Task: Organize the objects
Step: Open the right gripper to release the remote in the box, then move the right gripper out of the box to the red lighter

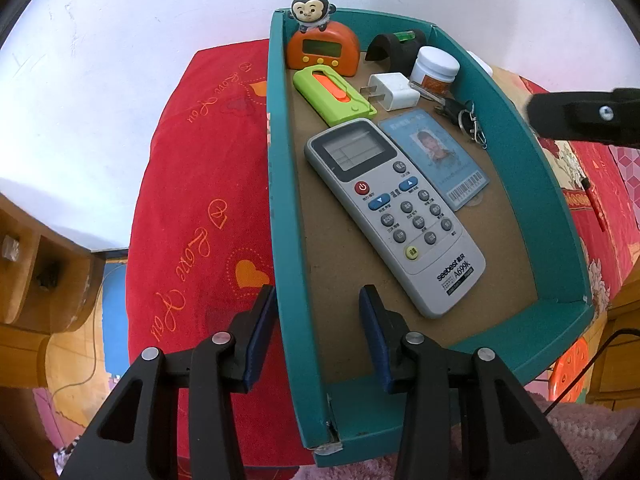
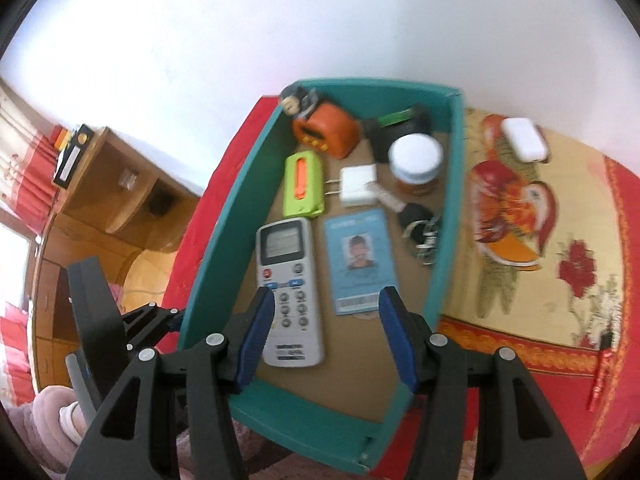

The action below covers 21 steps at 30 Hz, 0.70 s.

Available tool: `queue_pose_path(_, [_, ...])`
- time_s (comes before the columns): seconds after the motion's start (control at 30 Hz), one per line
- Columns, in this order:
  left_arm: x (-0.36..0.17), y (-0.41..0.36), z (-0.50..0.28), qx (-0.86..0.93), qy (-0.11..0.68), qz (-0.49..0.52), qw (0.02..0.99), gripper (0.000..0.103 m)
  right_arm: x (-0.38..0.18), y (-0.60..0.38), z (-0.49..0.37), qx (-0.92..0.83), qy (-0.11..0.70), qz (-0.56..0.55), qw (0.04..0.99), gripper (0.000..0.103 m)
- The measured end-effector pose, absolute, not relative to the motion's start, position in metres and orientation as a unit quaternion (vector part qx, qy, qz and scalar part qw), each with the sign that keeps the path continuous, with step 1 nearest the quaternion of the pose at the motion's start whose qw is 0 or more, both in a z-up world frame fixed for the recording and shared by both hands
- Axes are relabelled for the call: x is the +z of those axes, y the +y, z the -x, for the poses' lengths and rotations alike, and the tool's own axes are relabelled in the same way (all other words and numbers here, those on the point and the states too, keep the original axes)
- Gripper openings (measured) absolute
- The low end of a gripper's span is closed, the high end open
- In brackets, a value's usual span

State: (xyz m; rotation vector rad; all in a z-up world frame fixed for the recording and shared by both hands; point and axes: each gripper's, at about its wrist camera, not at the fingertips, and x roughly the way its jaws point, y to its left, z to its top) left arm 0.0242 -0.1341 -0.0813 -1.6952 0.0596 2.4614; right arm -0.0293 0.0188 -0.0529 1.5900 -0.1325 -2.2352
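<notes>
Teal box [image 1: 280, 184] on red cloth [image 1: 192, 184] held a grey remote [image 1: 394, 212], long axis running diagonally, screen end toward the far wall, beside an ID card [image 1: 438, 160]; left gripper [image 1: 318, 336] clamped the box's left wall, right gripper [image 2: 326, 340] hung open, empty

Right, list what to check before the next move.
1. Left tongs closed over the left wall of the box: ok.
2. Right tongs open and empty: ok.
3. Remote lying flat in the box: ok.
4. Bare floor left at the near end of the box: ok.
5. Everything put away: not ok. The white case and the red pen lie outside on the cloth.
</notes>
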Motion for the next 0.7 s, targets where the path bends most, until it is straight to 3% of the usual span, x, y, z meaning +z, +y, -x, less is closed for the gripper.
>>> queue_pose_path(0.37, [-0.081,-0.134,-0.023,0.821,0.020,0.565,0.077,0.043,-0.052,0.101,0.015,-0.817,-0.076,-0.557,0.127,0.055])
queue_pose_path(0.7, [-0.082,-0.134,-0.023,0.821,0.020,0.565,0.077,0.043,-0.091,0.191,0.000,-0.820,-0.046,-0.570,-0.002,0.055])
